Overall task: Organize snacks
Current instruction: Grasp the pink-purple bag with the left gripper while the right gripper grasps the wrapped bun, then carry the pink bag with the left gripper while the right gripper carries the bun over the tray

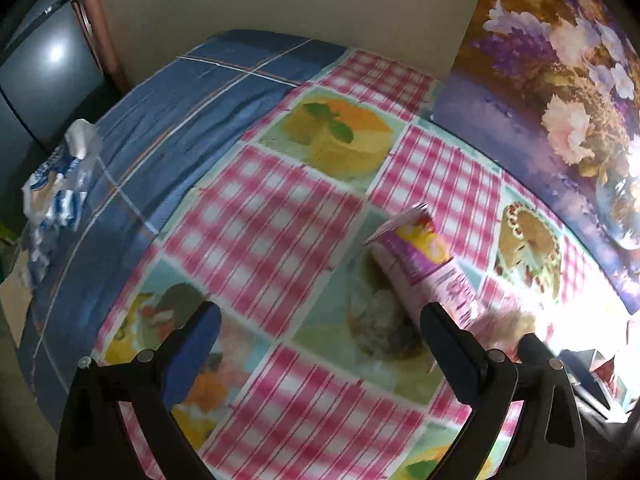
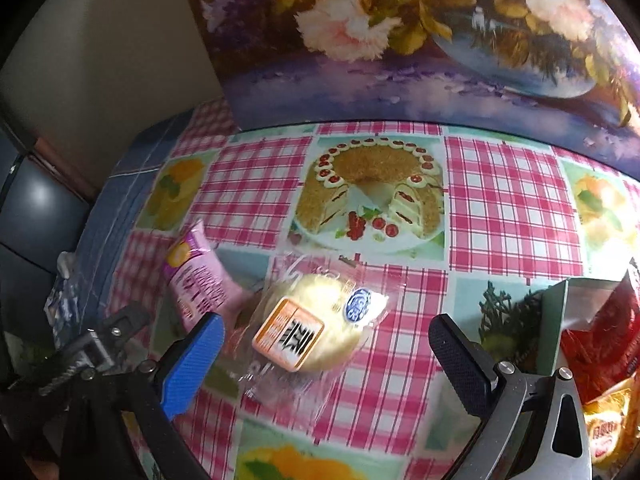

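Pink-checked, cake-printed oilcloth (image 2: 512, 204) covers the worktop, with a floral painted panel (image 2: 400, 40) standing behind it. Right gripper (image 2: 324, 344) hovers low, fingers spread wide and empty, directly over a round pale-yellow pastry in clear wrap (image 2: 320, 332). Just beside it on the left lies a pink snack packet (image 2: 200, 276). At the right edge sits a green-walled box (image 2: 558, 320) holding red and orange snack bags (image 2: 600, 344). Left gripper (image 1: 320, 332) is open too, with the pink packet (image 1: 428, 264) lying just past its right finger.
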